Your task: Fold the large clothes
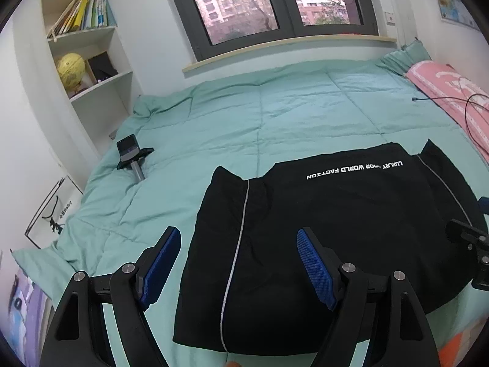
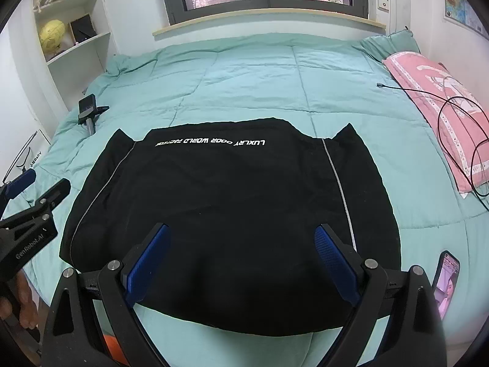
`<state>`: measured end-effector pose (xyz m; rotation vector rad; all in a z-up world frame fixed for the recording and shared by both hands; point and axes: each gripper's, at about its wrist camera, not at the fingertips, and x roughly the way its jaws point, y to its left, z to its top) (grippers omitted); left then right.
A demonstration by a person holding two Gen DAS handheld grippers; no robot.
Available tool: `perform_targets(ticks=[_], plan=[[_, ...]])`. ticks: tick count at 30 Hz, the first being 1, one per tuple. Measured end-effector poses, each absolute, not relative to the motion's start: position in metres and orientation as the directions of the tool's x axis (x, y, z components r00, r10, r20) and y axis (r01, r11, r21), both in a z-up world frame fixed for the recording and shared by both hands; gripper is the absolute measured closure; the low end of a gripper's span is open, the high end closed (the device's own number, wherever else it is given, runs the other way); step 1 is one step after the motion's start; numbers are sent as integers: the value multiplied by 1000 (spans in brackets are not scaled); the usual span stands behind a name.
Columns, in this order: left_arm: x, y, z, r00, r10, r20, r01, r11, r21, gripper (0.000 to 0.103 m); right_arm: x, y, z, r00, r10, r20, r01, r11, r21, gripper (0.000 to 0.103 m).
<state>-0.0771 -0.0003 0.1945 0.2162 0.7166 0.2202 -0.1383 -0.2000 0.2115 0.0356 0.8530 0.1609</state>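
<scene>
A black garment (image 1: 336,229) with white lettering and thin grey piping lies flat on the green quilt (image 1: 259,116), sleeves folded in; it also shows in the right wrist view (image 2: 229,214). My left gripper (image 1: 238,260) is open and empty, above the garment's near left part. My right gripper (image 2: 241,257) is open and empty, above the garment's near edge at the middle. The left gripper (image 2: 39,189) shows at the left edge of the right wrist view, the right gripper (image 1: 470,238) at the right edge of the left wrist view.
A pink pillow (image 2: 437,107) with a black cable (image 2: 458,140) lies at the right. A phone (image 2: 446,284) lies near the bed's front right. A phone stand (image 1: 131,156) lies at the left. A bookshelf (image 1: 85,46) and a window stand behind.
</scene>
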Motion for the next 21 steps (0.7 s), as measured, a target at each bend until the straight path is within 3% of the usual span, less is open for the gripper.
perform_targets(ticks=[21], plan=[[-72,-3,189,750,230,-621,-85,963,255,24,-130,-202,204,627,157,-763,-127,987,99,7]])
